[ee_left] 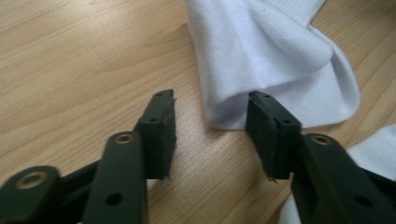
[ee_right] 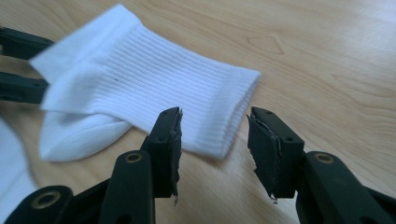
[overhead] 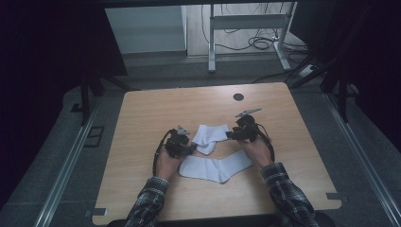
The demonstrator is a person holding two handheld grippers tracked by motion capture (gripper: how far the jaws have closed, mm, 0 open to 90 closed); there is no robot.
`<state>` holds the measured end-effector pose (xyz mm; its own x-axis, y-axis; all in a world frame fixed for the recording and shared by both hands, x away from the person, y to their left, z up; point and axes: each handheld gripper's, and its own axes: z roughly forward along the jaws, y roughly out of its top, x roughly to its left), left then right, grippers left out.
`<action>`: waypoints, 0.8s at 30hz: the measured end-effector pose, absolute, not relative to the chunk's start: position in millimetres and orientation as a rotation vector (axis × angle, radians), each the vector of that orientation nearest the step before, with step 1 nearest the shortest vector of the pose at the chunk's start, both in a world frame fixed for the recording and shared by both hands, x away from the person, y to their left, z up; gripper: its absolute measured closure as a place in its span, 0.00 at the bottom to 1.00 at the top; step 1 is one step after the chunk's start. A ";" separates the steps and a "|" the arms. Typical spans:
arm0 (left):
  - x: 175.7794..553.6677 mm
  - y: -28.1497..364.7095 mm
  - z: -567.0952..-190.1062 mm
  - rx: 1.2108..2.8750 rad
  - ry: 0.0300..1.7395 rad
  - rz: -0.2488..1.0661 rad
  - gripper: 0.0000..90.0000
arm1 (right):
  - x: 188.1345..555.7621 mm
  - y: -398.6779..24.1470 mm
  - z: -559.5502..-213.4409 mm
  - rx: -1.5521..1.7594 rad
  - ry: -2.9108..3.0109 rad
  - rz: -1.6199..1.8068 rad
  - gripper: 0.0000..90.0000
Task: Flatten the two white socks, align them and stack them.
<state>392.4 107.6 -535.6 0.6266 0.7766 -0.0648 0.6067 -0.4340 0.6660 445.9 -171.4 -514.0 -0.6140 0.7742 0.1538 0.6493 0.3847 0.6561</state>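
Note:
A white sock (overhead: 208, 136) lies folded over on the wooden table (overhead: 151, 109), between my two grippers. Its rounded fold (ee_left: 280, 65) sits just ahead of my left gripper (ee_left: 212, 100), which is open, its right jaw touching the sock's edge. The ribbed cuff (ee_right: 210, 102) lies right in front of my open right gripper (ee_right: 215, 115), partly reaching into the gap between the jaws. A second white sock (overhead: 217, 168) lies flat nearer the person, between the two forearms. From above, the left gripper (overhead: 193, 147) and the right gripper (overhead: 229, 135) flank the folded sock.
A dark round hole (overhead: 239, 97) sits in the tabletop near its far edge. Beyond the table a white desk frame (overhead: 246, 23) stands on the floor among cables (overhead: 257, 42). Bare wood extends left, right and behind the socks.

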 end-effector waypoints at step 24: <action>368.6 143.3 -426.0 2.077 0.995 0.600 0.71 | 432.7 -159.9 -451.2 1.134 2.434 1.150 0.88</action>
<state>368.6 143.3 -426.0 0.5892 0.8029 0.0910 0.4549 -0.4227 0.7838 432.7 -159.9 -451.2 -0.6779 0.7253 0.1196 0.5530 0.3960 0.7331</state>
